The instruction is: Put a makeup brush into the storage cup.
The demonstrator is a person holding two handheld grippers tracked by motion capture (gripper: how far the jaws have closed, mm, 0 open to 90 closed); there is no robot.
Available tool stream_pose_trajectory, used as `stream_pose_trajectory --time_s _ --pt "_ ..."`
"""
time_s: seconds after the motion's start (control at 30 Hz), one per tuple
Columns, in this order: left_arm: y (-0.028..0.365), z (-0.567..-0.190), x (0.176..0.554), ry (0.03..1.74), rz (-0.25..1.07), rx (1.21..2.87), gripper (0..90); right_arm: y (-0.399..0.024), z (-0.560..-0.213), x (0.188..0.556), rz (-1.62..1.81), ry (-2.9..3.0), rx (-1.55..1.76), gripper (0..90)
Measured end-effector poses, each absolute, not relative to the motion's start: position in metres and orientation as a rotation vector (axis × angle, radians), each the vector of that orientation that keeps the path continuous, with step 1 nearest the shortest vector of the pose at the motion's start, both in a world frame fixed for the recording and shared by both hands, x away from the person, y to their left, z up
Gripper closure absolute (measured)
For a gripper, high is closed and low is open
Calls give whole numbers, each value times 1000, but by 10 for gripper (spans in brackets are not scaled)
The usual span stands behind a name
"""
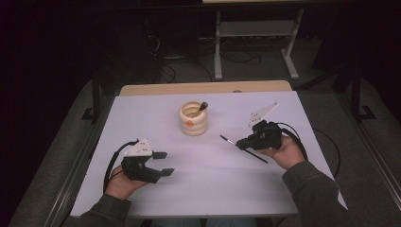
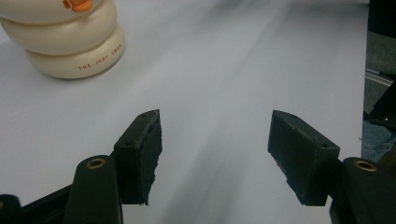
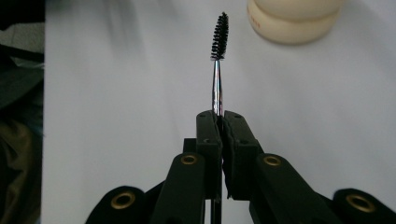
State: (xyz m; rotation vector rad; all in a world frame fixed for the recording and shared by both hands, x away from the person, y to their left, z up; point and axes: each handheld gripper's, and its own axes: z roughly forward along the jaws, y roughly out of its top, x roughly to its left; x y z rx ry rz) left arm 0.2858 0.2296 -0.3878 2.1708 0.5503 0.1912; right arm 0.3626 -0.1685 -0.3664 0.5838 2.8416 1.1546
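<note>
Now the right gripper (image 3: 219, 122) clamps a spoolie brush (image 3: 218, 56), bristles toward the cream holder (image 1: 194, 119); left gripper (image 2: 215, 154) gapes empty.

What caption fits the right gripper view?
Right gripper shut on a thin silver-stemmed black bristle brush, pointing toward a cream ringed holder.

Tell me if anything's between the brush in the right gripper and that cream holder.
Nothing visible. The right gripper is shut on the spoolie brush, and bare white table lies between it and the cream holder, which already holds another dark brush.
</note>
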Motion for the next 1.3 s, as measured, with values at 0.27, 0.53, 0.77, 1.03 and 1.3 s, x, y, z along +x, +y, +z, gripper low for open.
stream_pose_trajectory --time_s 0.27,0.53,0.77,1.03,1.3 --pt "225 -387 288 536 165 2160 349 -146 -344 353 1271 2810 518 849" --pt "217 -383 291 516 135 2133 359 -119 -328 351 1383 2790 436 849" --pt "205 -374 296 495 115 2094 391 -100 -319 351 1488 2760 384 849" --pt "192 -364 297 453 80 2057 432 -78 -316 350 1568 2725 334 849" --pt "189 -362 298 432 56 2013 512 -61 -319 348 1675 2667 332 849"
